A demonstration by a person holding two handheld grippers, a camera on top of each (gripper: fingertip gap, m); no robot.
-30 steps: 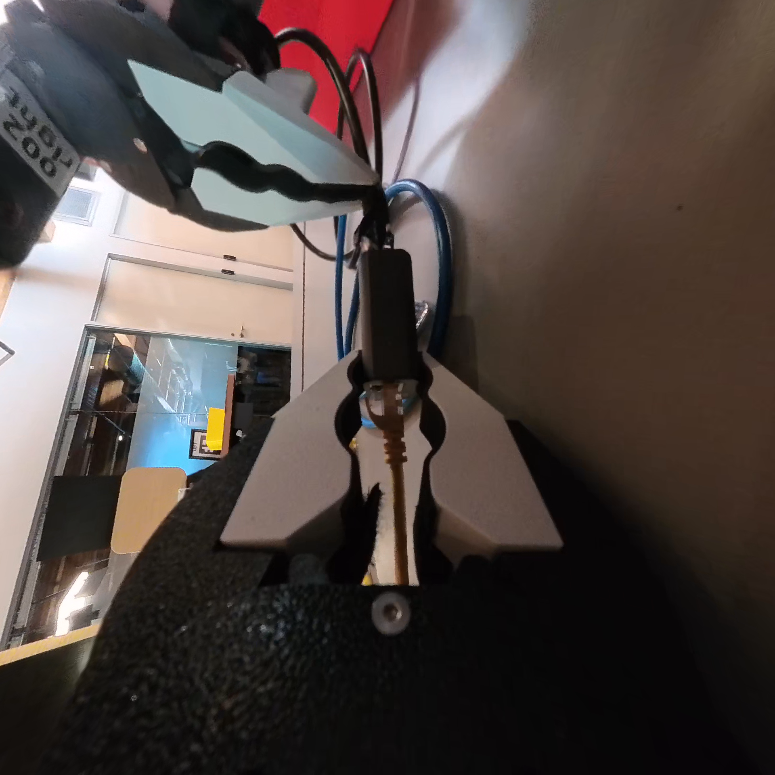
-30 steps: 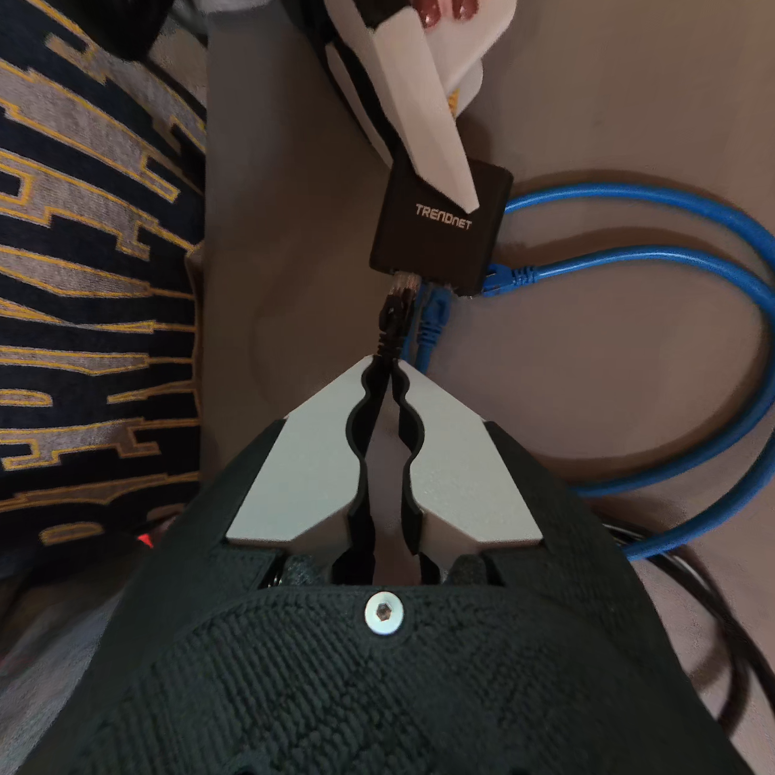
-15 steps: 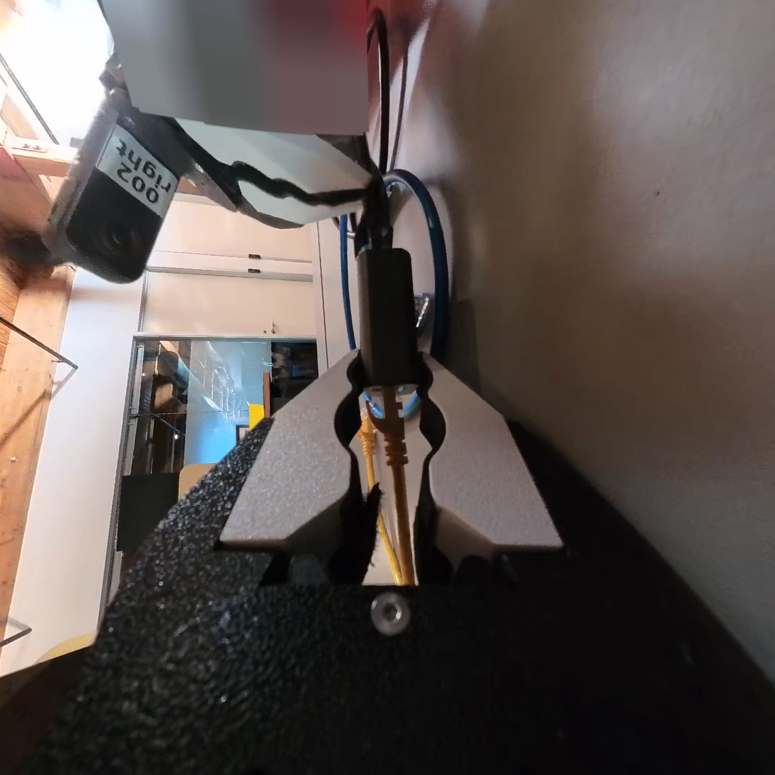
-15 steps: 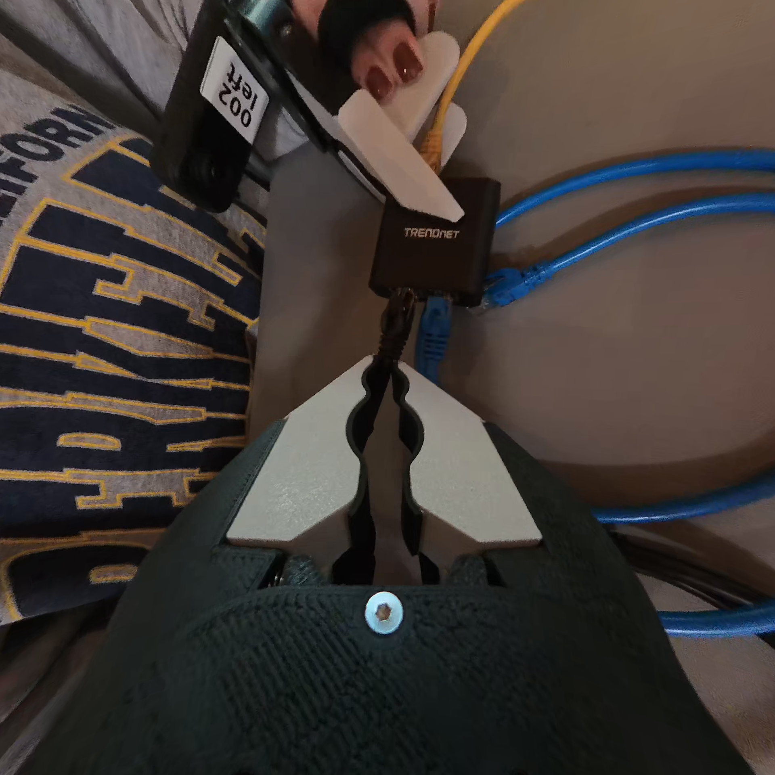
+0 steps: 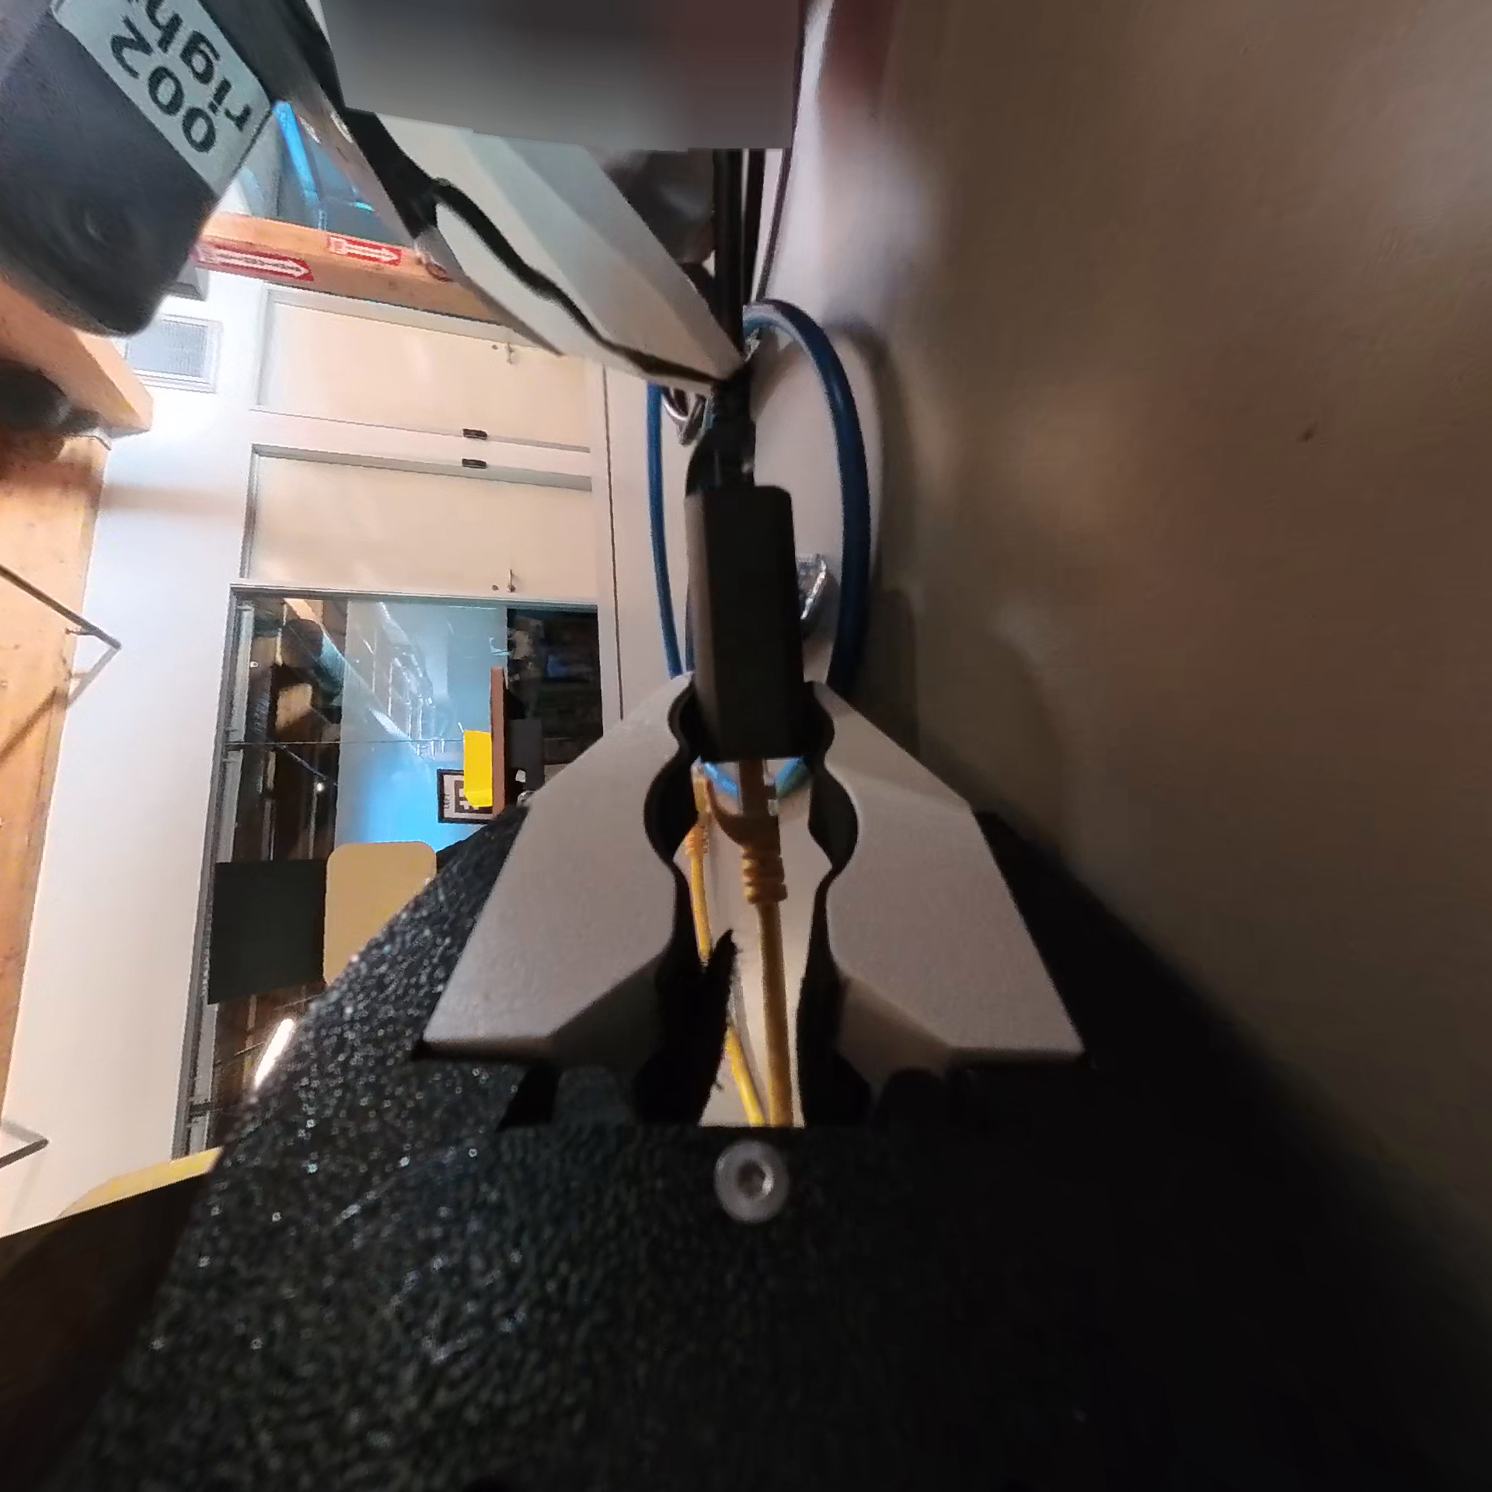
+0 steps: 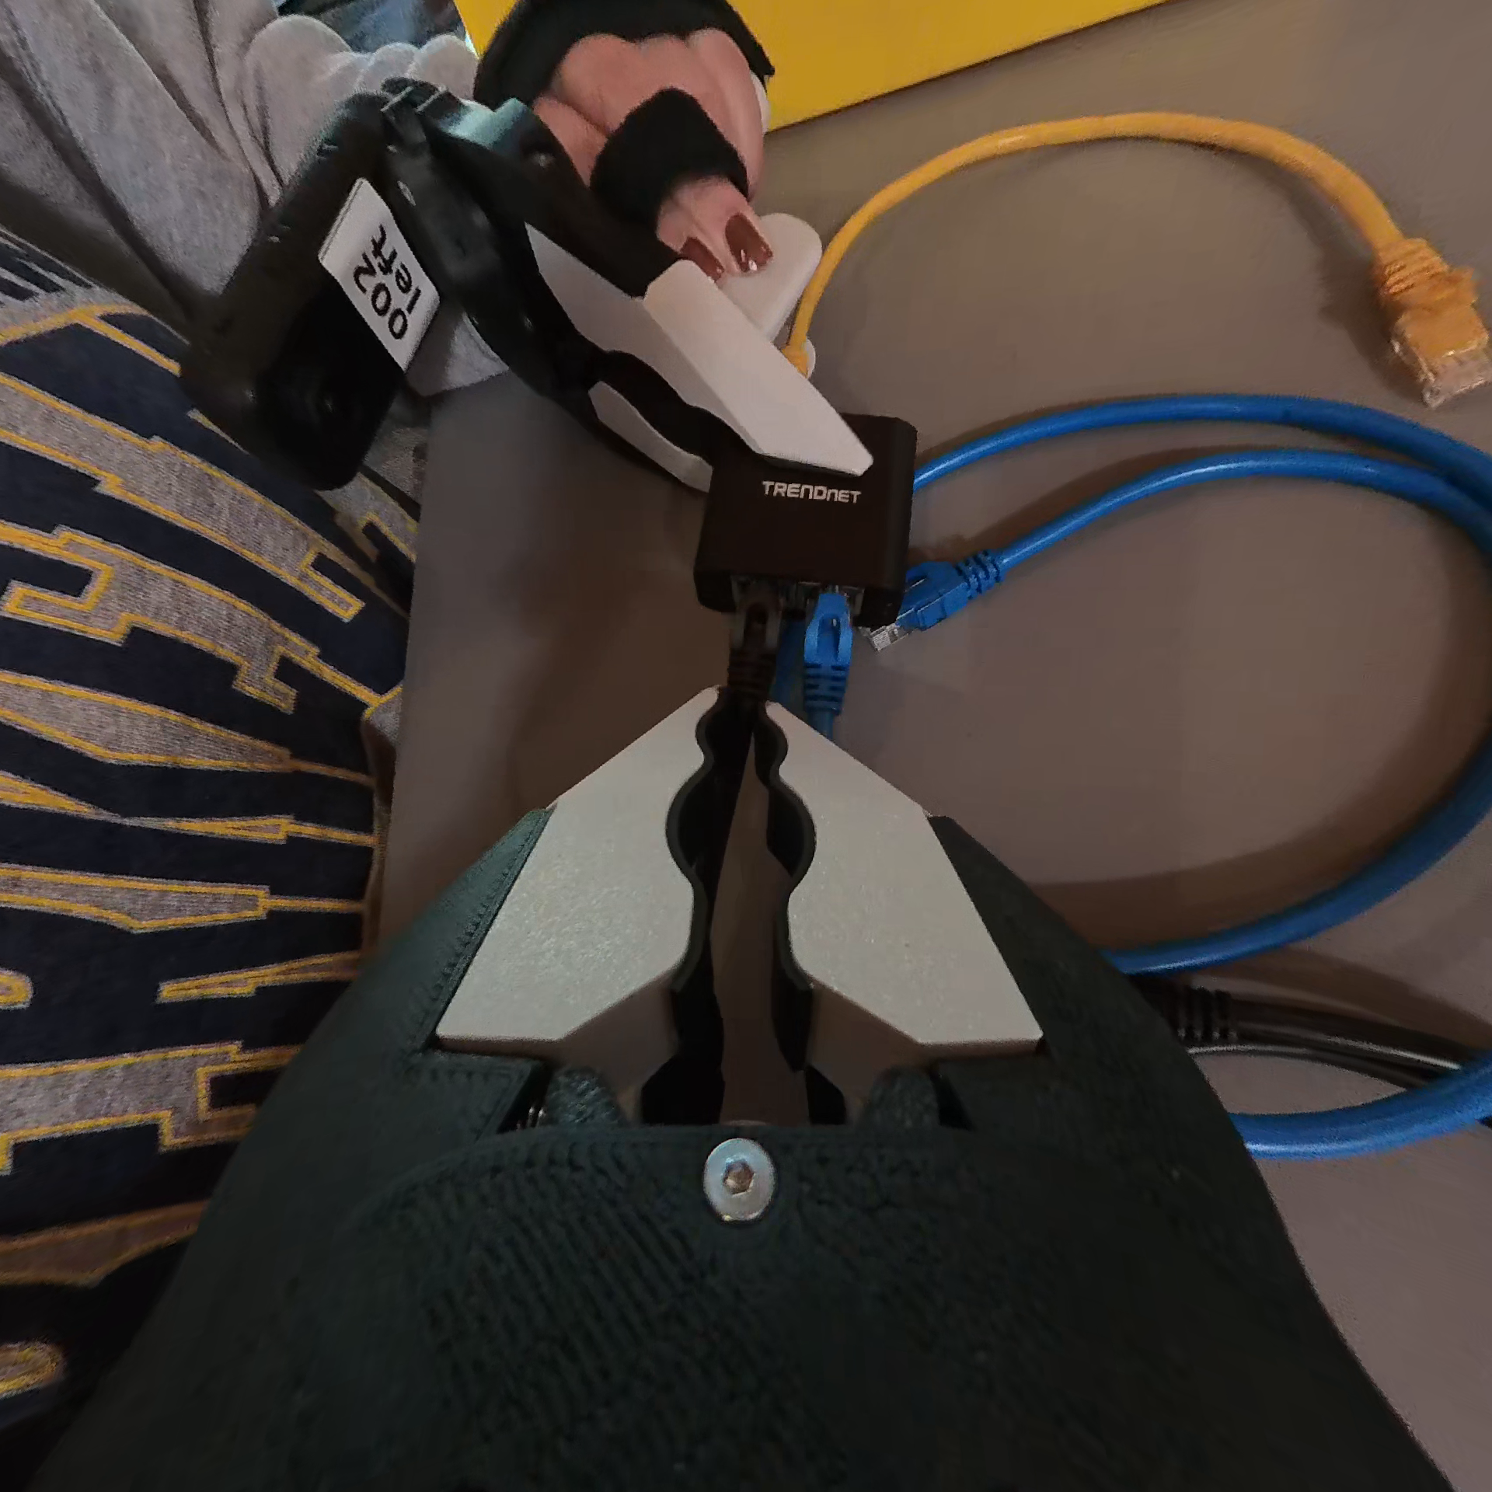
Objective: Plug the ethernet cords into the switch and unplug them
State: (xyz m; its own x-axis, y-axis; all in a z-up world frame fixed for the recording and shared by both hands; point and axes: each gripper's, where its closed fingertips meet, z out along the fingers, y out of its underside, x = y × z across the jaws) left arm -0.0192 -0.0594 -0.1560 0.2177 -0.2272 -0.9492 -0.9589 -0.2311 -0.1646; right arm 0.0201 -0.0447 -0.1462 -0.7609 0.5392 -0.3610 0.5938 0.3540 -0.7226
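A small black switch point(image 6: 807, 517) sits on the grey table. My left gripper point(image 5: 747, 702) is shut on its far end, also seen in the right wrist view point(image 6: 775, 468). My right gripper point(image 6: 743, 702) is shut on a black cord point(image 6: 747, 654) just behind its plug, which sits in the switch's leftmost port. A blue plug point(image 6: 825, 646) is in the port beside it. A second blue plug point(image 6: 928, 597) lies loose at the switch's right corner. A yellow cord point(image 5: 763, 872) runs between my left fingers into the switch's far side. Its other plug point(image 6: 1429, 323) lies loose.
Blue cable loops point(image 6: 1372, 807) and black cables point(image 6: 1292, 1041) lie on the table point(image 6: 1130, 727) to the right. A person's patterned sweatshirt point(image 6: 161, 727) is close on the left. A yellow board point(image 6: 807, 56) lies at the far edge.
The black plug's clear tip showed outside the port a second ago; now it sits deeper in the switch. Both grippers and the switch have shifted, bringing the yellow cord's loose end into view.
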